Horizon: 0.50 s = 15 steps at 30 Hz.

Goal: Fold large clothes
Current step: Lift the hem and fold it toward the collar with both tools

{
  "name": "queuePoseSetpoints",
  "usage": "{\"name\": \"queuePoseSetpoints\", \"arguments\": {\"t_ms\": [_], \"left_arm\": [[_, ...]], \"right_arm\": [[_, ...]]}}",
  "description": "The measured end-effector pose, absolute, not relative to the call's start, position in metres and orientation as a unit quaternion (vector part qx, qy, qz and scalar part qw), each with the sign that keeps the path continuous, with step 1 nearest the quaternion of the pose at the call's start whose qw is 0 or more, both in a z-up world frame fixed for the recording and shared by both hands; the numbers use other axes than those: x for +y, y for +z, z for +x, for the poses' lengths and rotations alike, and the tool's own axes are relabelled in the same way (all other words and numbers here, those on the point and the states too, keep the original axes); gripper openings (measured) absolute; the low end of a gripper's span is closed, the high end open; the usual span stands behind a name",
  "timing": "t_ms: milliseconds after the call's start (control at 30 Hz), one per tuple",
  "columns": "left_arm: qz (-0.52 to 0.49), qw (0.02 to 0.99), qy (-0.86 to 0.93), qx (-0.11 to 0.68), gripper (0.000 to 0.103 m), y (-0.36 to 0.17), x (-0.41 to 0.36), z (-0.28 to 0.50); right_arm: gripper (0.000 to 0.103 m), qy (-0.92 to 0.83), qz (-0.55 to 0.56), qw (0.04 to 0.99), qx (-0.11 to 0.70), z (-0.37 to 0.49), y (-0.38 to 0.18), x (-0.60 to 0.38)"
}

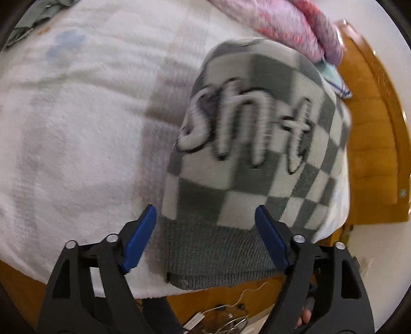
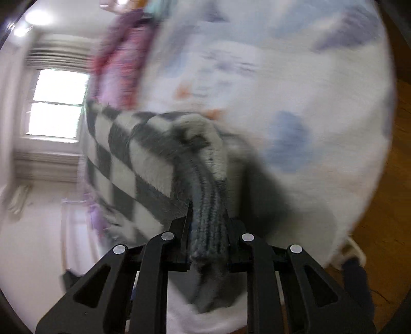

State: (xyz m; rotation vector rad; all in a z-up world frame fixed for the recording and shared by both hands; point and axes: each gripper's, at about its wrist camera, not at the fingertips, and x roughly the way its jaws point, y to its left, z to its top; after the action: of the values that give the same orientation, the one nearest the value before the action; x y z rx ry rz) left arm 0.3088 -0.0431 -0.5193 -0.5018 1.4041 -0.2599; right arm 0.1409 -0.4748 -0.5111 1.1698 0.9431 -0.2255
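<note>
here right gripper (image 2: 208,228) clamps blurred checkered sweater (image 1: 254,144) hem; left gripper (image 1: 205,231) spread wide, holding nothing.

Home bedroom. White fleece blanket (image 1: 84,144) with a faint print covers a bed; wooden bed frame (image 1: 370,144) runs along its right side. Pink-purple knit garment (image 1: 295,23) piled at the far end. Window (image 2: 57,102) with a wall unit above it, wood floor (image 2: 380,218).
</note>
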Motion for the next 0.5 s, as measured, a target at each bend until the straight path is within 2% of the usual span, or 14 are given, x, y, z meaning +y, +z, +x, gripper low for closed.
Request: {"name": "queuePoseSetpoints", "arguments": {"t_ms": [67,100,133,167,200,233,300,400,500], "left_arm": [[-0.219,0.718,-0.116,0.650,0.082,-0.533,-0.052,0.307],[-0.211,0.713,-0.108,0.660,0.082,-0.542,-0.056,0.308],[-0.207,0.709,-0.104,0.666,0.082,-0.549,-0.058,0.307],[-0.207,0.703,-0.098,0.673,0.082,-0.557,-0.060,0.306],[-0.214,0.699,-0.093,0.677,0.082,-0.563,-0.059,0.305],[-0.225,0.694,-0.093,0.677,0.082,-0.567,-0.058,0.304],[-0.233,0.691,-0.093,0.678,0.083,-0.572,-0.055,0.303],[-0.237,0.683,-0.098,0.684,0.085,-0.583,-0.053,0.303],[-0.241,0.675,-0.102,0.689,0.087,-0.596,-0.054,0.303]], "right_arm": [[0.022,-0.099,0.523,0.705,0.469,0.145,-0.533,-0.483],[0.034,-0.099,0.525,0.700,0.474,0.144,-0.538,-0.489],[0.039,-0.097,0.517,0.699,0.485,0.146,-0.537,-0.494],[0.039,-0.086,0.504,0.701,0.496,0.149,-0.534,-0.497],[0.047,-0.083,0.492,0.705,0.503,0.154,-0.529,-0.499],[0.060,-0.082,0.477,0.712,0.508,0.154,-0.523,-0.502],[0.070,-0.086,0.445,0.726,0.517,0.156,-0.512,-0.511],[0.072,-0.052,0.441,0.726,0.525,0.157,-0.520,-0.524],[0.072,0.015,0.483,0.689,0.539,0.173,-0.552,-0.528]]}}
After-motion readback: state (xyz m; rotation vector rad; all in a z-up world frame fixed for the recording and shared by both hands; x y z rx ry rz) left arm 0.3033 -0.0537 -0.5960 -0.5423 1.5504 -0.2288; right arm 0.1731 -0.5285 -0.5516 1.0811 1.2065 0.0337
